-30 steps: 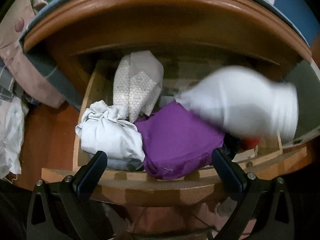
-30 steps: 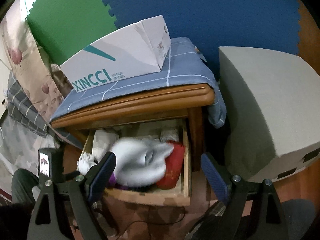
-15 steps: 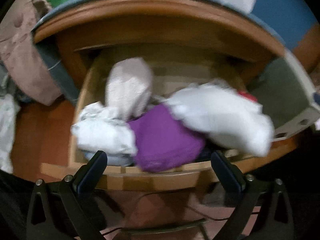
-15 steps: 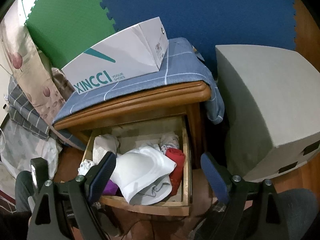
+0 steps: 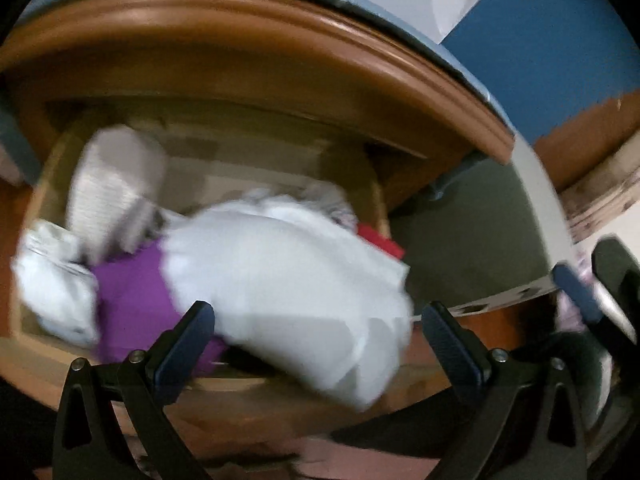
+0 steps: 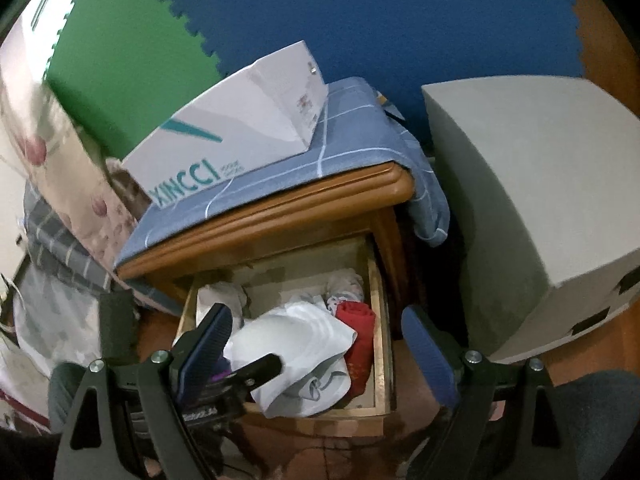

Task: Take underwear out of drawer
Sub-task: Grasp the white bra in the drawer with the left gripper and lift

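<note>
Reaching low-centre with my left gripper (image 5: 316,320), fingers wide to straddle the white underwear (image 5: 288,280) draped over the drawer (image 6: 382,320); right gripper (image 6: 316,344) likewise wide, empty.

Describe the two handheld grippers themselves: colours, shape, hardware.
Both the left gripper and right gripper look alike: black angular plastic frames with triangular cut-outs, silver screw heads at the joints, and two long fingers faced with dark blue pads. No cables or sleeves show.

A wooden nightstand (image 6: 320,200) is standing with a blue checked cloth (image 6: 348,140) lying over its top and a white XINCCI shoe box (image 6: 240,136) sitting on that cloth. Its drawer (image 6: 380,320) is hanging open, holding a white garment (image 6: 296,344), red cloth (image 6: 360,328), purple cloth (image 5: 132,288) and other bundled white pieces
</note>
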A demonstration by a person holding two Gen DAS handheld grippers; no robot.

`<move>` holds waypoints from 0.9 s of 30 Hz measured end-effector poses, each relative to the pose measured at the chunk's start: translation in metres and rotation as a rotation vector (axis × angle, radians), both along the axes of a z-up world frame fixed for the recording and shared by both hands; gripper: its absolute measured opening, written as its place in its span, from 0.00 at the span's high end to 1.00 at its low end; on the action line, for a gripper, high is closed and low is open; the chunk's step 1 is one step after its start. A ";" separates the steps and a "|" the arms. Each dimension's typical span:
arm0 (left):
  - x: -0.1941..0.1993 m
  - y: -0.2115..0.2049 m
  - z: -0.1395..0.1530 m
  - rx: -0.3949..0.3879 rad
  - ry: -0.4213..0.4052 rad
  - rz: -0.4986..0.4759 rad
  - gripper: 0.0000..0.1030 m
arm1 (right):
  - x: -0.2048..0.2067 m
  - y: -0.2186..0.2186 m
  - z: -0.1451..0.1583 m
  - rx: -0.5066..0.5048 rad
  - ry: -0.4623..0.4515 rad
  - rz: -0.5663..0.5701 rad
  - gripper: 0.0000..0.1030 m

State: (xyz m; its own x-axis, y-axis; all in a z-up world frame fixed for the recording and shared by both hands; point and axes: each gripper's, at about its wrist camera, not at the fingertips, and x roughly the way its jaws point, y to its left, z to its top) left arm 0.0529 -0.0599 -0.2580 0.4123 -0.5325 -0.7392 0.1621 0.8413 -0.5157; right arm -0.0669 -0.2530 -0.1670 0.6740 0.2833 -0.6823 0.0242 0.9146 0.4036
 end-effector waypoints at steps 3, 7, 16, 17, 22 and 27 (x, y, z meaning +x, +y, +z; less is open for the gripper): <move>0.013 0.001 -0.008 -0.126 0.058 0.082 0.01 | 0.001 -0.007 -0.003 0.046 0.008 -0.015 0.13; 0.038 0.000 -0.025 -0.211 0.175 0.151 0.01 | 0.002 -0.010 -0.006 0.072 0.020 -0.017 0.13; 0.040 0.005 -0.022 -0.135 0.244 0.089 0.86 | 0.005 -0.014 -0.014 0.112 0.041 -0.035 0.13; 0.038 0.004 -0.019 -0.129 0.235 0.072 0.87 | 0.005 -0.015 -0.014 0.119 0.040 -0.038 0.13; 0.022 0.020 0.011 -0.111 0.160 0.049 0.92 | 0.005 -0.014 -0.013 0.107 0.033 -0.040 0.13; 0.004 0.032 0.073 -0.016 -0.034 -0.023 0.92 | 0.007 -0.012 -0.014 0.094 0.040 -0.042 0.13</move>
